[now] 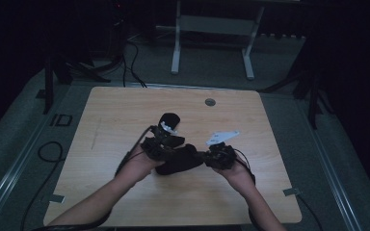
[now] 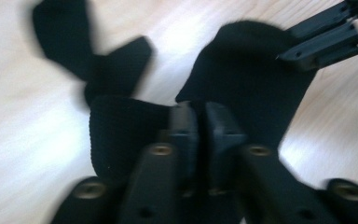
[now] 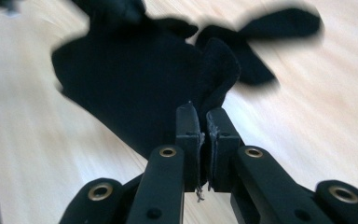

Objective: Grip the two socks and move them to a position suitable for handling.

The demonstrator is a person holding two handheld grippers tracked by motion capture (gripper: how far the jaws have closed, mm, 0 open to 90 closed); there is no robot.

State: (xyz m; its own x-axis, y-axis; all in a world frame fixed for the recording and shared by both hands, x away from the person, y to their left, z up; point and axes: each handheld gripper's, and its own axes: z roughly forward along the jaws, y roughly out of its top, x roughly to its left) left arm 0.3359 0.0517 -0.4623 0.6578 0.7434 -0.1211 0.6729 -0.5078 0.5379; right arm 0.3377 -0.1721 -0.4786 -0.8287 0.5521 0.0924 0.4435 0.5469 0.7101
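A black sock (image 1: pixel 179 162) lies on the wooden table (image 1: pixel 125 110), stretched between my two grippers. My left gripper (image 1: pixel 169 153) is shut on one end of the sock (image 2: pixel 242 70), with fabric pinched between its jaws (image 2: pixel 200 111). From the other side, my right gripper (image 1: pixel 204 157) is shut on a folded edge of the same sock (image 3: pixel 130 74), its tips (image 3: pixel 203 115) closed on a ridge of cloth. A second black sock (image 1: pixel 169 119) lies just beyond it and shows blurred in both gripper views (image 2: pixel 65 32) (image 3: pixel 275 25). The right gripper's jaws show in the left gripper view's upper right corner.
A round grommet (image 1: pixel 210 102) sits near the table's far edge. A white desk frame (image 1: pixel 212 29) stands on the floor beyond the table. Cables (image 1: pixel 48 154) trail over the floor at the left. The person's forearms come in over the near edge.
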